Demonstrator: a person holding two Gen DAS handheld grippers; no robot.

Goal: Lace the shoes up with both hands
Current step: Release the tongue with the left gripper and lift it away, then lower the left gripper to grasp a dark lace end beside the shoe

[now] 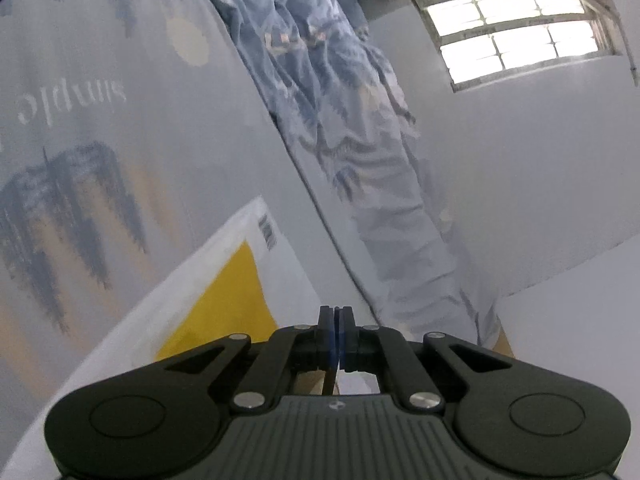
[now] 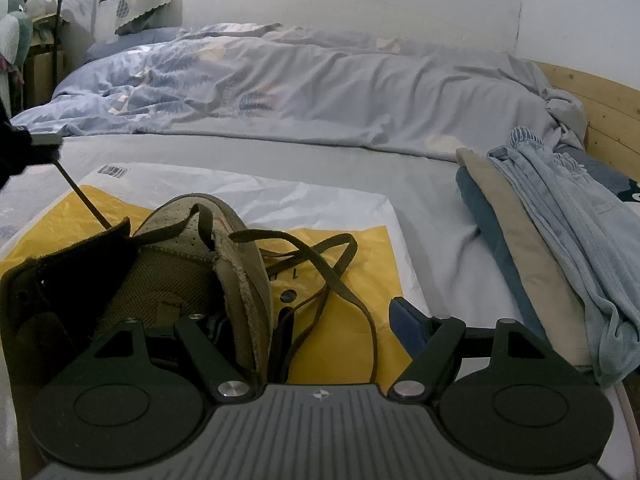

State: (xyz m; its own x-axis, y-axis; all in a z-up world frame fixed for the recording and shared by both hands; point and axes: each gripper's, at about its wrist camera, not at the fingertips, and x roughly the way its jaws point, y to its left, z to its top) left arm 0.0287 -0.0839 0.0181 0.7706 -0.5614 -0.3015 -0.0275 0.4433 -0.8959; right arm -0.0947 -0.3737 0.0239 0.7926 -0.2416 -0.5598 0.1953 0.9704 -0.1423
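Observation:
An olive-brown suede shoe lies on a yellow and white plastic bag on the bed, in the right wrist view. Its loose brown lace loops over the bag to the right of the shoe. My right gripper is open, its jaws either side of the shoe's right wall. My left gripper is shut on a dark lace end that hangs below its pads. In the right wrist view that taut lace runs from the shoe's tongue up to the left gripper at the left edge.
A rumpled grey-blue duvet covers the far half of the bed. Folded clothes are stacked at the right, by a wooden bed frame. A window and white walls lie beyond.

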